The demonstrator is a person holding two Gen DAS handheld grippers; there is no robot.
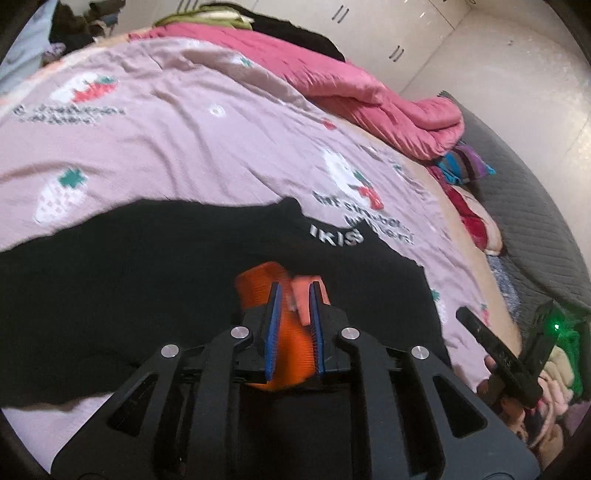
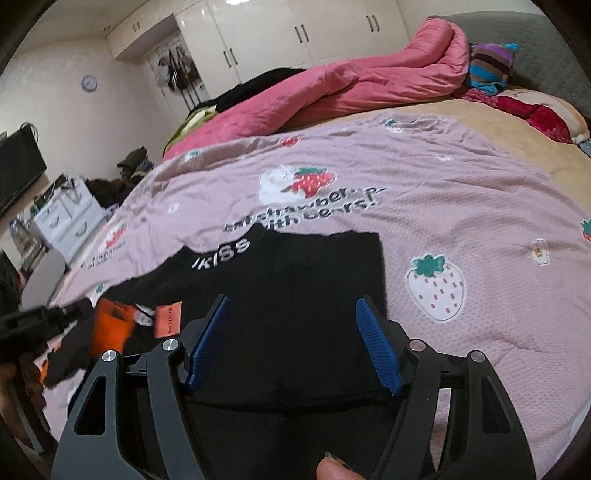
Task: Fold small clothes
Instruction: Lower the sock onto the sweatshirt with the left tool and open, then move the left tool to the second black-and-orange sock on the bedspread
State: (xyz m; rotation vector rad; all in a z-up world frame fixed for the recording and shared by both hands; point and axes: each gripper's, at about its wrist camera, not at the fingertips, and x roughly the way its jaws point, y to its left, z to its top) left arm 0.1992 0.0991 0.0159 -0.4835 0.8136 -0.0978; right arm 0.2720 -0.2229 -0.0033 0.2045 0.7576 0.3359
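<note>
Lying flat, black garment (image 2: 295, 295), orange tags (image 1: 291, 314).

White wardrobes (image 2: 295, 33) line the far wall, a round clock (image 2: 89, 82) hangs left, and a white drawer unit (image 2: 70, 218) stands beside the bed (image 2: 517, 155).

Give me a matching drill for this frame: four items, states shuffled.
Items:
1. left gripper
2. right gripper
3. black garment
4. pink quilt

States:
A. bunched along the far side of the bed
B. jaws apart, nothing pinched
C. spread flat on the strawberry sheet
D. clamped on orange fabric

Pairs: 1-D, 2-B, 3-C, 4-A
</note>
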